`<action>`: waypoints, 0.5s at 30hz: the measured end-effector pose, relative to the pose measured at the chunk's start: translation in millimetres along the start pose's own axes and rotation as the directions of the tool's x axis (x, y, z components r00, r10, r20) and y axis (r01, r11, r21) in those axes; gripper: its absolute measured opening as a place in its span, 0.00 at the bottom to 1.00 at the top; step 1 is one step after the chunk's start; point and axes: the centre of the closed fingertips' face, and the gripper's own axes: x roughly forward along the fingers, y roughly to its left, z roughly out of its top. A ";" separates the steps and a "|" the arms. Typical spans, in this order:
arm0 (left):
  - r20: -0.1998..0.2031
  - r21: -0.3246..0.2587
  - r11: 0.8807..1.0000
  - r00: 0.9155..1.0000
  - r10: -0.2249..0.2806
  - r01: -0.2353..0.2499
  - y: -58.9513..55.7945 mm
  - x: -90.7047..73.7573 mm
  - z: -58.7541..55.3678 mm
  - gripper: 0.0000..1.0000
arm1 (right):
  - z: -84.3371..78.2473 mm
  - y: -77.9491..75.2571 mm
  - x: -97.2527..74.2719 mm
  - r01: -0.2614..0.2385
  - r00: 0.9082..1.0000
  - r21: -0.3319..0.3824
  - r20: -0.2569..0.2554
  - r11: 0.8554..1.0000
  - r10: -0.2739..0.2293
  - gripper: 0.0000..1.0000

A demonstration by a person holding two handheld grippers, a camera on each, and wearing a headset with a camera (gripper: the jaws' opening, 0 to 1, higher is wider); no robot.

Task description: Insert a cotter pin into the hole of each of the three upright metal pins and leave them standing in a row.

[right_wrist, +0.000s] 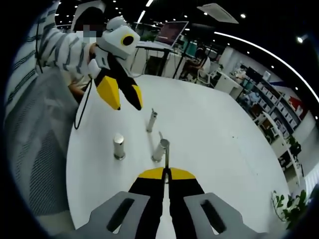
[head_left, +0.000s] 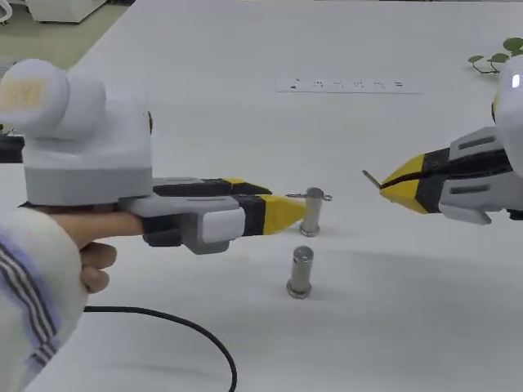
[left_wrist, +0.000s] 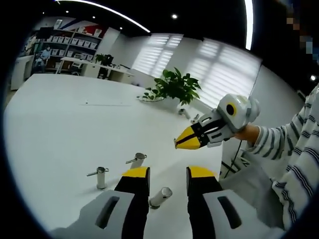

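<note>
Three short upright metal pins stand on the white table. One pin (head_left: 311,214) has a cotter pin (head_left: 309,196) through its top; a bare pin (head_left: 301,272) stands nearer me. In the left gripper view two pins (left_wrist: 101,177) (left_wrist: 137,160) carry cotter pins and the bare pin (left_wrist: 160,196) sits low between the jaws. My left gripper (head_left: 298,214) is open, its tips beside the pinned one. My right gripper (head_left: 382,184) hovers to the right, shut on a loose cotter pin (right_wrist: 166,157) that sticks out of its tip (head_left: 372,178).
A black cable (head_left: 172,322) curls across the table near the front left. A white power strip (head_left: 350,84) lies at the back. Plant leaves (head_left: 494,57) reach in at the far right. A person's striped sleeve (head_left: 29,294) holds the left gripper.
</note>
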 end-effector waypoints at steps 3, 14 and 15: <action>0.002 -0.016 1.000 1.000 -0.013 0.013 -3.4 6.4 2.0 0.25 | 0.8 3.2 -0.1 0.005 1.000 0.006 0.008 1.000 -0.005 0.02; -0.018 -0.088 0.995 0.999 -0.051 0.050 -10.8 23.3 1.0 0.17 | 8.9 17.0 2.3 0.026 1.000 -0.043 0.019 0.999 -0.025 0.02; -0.020 -0.089 0.995 0.999 -0.050 0.048 -11.1 25.0 0.2 0.16 | 10.7 19.4 3.0 0.026 0.999 -0.054 0.021 0.998 -0.024 0.02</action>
